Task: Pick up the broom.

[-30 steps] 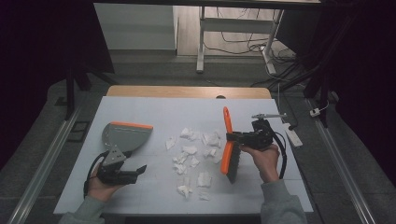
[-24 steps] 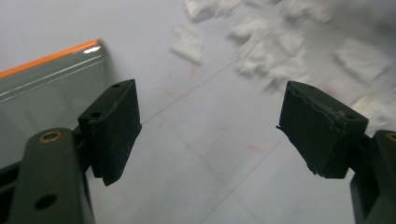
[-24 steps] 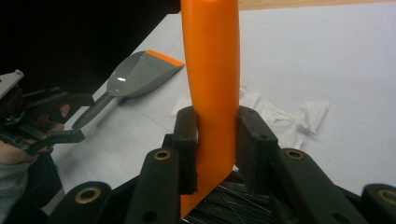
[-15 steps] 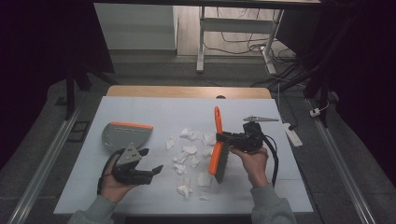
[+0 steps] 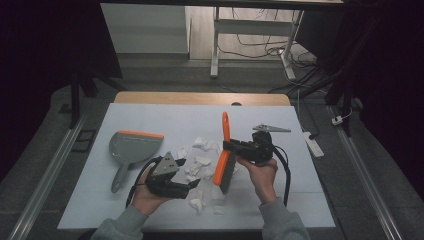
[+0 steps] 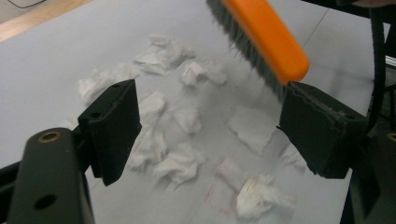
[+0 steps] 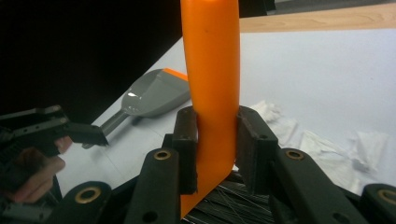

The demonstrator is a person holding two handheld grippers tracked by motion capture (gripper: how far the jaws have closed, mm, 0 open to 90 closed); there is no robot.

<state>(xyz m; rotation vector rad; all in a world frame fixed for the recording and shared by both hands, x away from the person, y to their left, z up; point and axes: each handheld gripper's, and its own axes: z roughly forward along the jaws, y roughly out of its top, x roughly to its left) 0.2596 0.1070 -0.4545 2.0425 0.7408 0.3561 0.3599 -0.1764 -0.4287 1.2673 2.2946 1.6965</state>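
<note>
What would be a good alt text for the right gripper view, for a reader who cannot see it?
The right tongs are shut on the handle of an orange brush, which rises upright between the two black jaws. Behind it on the white table lie a grey dustpan on the left and crumpled white paper scraps on the right.
</note>
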